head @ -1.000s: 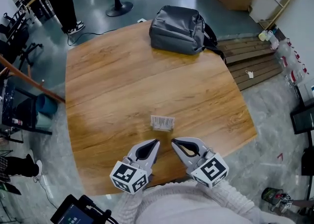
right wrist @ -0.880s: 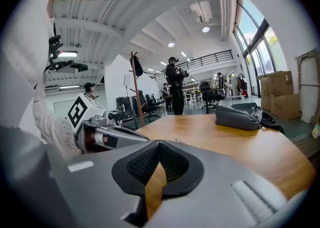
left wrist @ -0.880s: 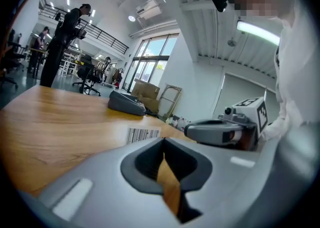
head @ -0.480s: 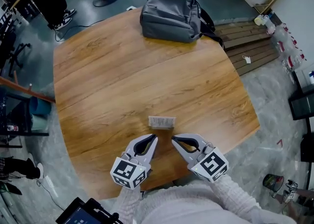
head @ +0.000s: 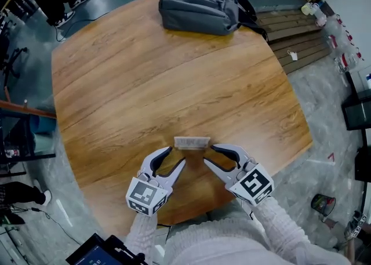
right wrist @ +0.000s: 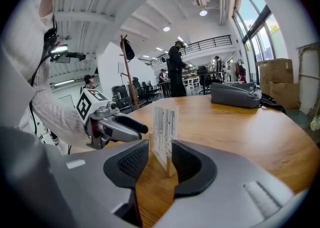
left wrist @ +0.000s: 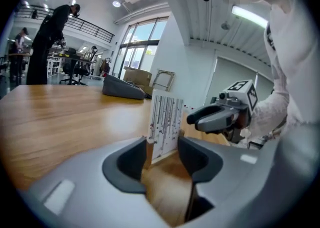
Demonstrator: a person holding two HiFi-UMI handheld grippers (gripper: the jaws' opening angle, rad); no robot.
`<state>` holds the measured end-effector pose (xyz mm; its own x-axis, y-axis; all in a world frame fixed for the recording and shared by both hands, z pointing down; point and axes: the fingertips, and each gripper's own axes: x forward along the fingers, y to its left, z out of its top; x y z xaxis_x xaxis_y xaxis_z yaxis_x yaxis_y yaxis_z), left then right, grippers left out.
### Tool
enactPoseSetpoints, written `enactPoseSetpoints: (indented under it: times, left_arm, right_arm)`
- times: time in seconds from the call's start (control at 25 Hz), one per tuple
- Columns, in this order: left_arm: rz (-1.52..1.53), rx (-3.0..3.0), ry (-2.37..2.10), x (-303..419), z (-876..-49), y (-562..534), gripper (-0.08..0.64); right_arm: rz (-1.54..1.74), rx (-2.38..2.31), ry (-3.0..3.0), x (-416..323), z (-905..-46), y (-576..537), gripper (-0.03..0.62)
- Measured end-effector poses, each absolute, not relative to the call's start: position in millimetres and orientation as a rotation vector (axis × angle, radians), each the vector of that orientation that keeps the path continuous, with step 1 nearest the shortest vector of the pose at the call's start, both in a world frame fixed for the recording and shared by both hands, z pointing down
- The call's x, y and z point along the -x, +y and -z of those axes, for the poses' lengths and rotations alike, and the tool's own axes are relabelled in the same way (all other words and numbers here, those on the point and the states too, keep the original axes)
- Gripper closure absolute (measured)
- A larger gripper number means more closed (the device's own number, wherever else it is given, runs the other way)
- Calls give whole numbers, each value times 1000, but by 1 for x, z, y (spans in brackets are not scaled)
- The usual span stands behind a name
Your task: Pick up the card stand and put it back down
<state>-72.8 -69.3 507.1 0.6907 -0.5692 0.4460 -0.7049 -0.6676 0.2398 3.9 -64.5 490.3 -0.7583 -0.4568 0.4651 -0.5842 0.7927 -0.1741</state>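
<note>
1. Wooden-footed card stand (head: 192,142) stands upright on the surface (head: 145,84).
2. Left gripper (head: 177,155) and right gripper (head: 210,154) sit at the stand's two ends. Their jaws have just been opening, and the stand is between each pair, not yet pinched.
3. Uneven closing could likely tip or twist the light stand.

We hold our forearms (head: 278,226) close in front of us, both grippers pointing forward, a little downward, and angled in toward each other. Our left gripper (head: 174,156) has just been opening; its jaws stand apart with one end of the card stand (head: 191,142) between them, unpinched. Our right gripper (head: 210,155) has just been opening too, jaws apart around the other end.
</note>
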Motion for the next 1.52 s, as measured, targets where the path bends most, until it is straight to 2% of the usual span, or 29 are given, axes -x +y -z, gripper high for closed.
enactPoseSetpoints:
  times: [0.36, 0.72, 1.08, 1.24, 1.28, 1.52]
  left_arm:
    - [-567, -2593, -889, 67, -528, -89, 281]
    - [-630, -2643, -760, 58, -541, -92, 278]
    - [-697, -2740, -678, 49, -541, -91, 285]
    - [-710, -2761, -644, 44, -540, -95, 285]
    - [-707, -2764, -636, 43, -540, -95, 287]
    - [-702, -2771, -674, 47, -538, -98, 358]
  right_arm:
    - [-478, -781, -2549, 1, -518, -77, 395]
    - [-374, -647, -2497, 7, -545, -81, 352]
    - [-332, -601, -2490, 10, -551, -85, 357]
    - [-297, -595, -2495, 11, -549, -87, 429]
    - [-296, -590, -2498, 11, -549, -87, 430]
    - [-275, -569, -2513, 12, -545, -87, 432]
